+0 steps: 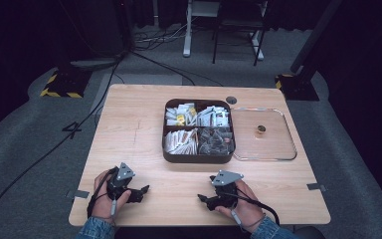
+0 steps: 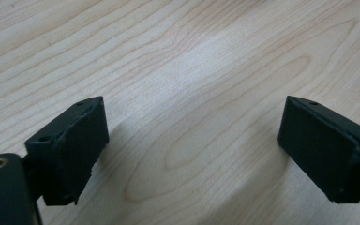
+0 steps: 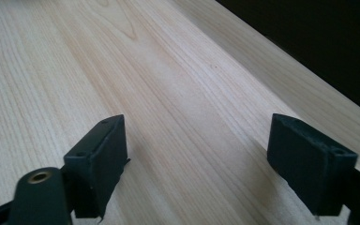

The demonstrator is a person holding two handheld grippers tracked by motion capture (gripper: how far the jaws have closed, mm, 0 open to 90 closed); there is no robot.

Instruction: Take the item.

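High view showed a pale wooden table [image 1: 129, 129] on grey carpet, with a dark four-part box [image 1: 198, 131] at its middle, its compartments filled with white packets and, in one, dark wrapped pieces. Touching the box's right side lay a clear lid [image 1: 278, 149], flat on the wood, with a small round knob [image 1: 261, 130] on it. Near the front edge, well apart from the box, the left gripper [image 1: 142, 191] and right gripper [image 1: 202, 199] rested in the person's hands, pointed toward each other. Left gripper view and right gripper view each had the jaws spread wide, bare wood between them, nothing held.
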